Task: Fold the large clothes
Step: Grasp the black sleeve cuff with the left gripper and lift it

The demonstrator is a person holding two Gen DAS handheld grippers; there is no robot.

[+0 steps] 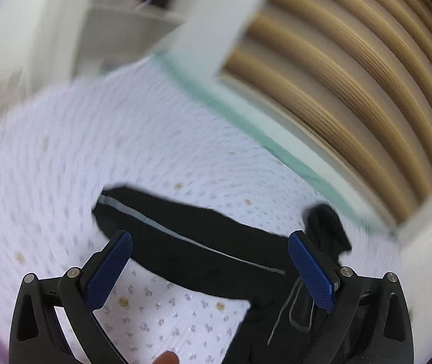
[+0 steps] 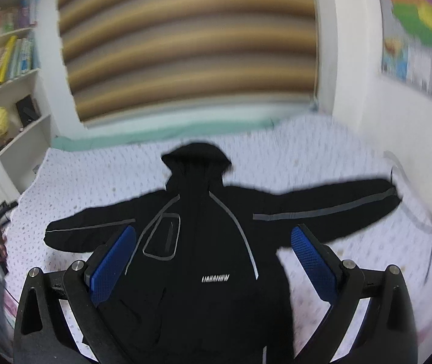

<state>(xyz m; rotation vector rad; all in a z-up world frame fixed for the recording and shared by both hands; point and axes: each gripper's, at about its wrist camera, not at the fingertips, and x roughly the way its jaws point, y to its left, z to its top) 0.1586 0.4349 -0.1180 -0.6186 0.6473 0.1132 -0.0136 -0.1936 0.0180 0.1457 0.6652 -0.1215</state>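
Black hooded jacket (image 2: pixel 204 242) lies face up on the patterned bed sheet (image 2: pixel 291 151), centre of my right view, both sleeves spread wide, hood toward the striped blind (image 2: pixel 185 45) at top. White chest lettering, lower centre: too blurred to read with certainty. Grey stripes along sleeves and around a chest pocket.

My right gripper (image 2: pixel 213 257) hangs over the jacket's chest, blue pads (image 2: pixel 113 261) spread wide, nothing between them.

My left gripper (image 1: pixel 210 267) hovers over one sleeve (image 1: pixel 185 236), which crosses the lower middle of that frame; fingers spread apart, empty. Book spines on the shelf (image 2: pixel 9 60), upper left, unreadable.
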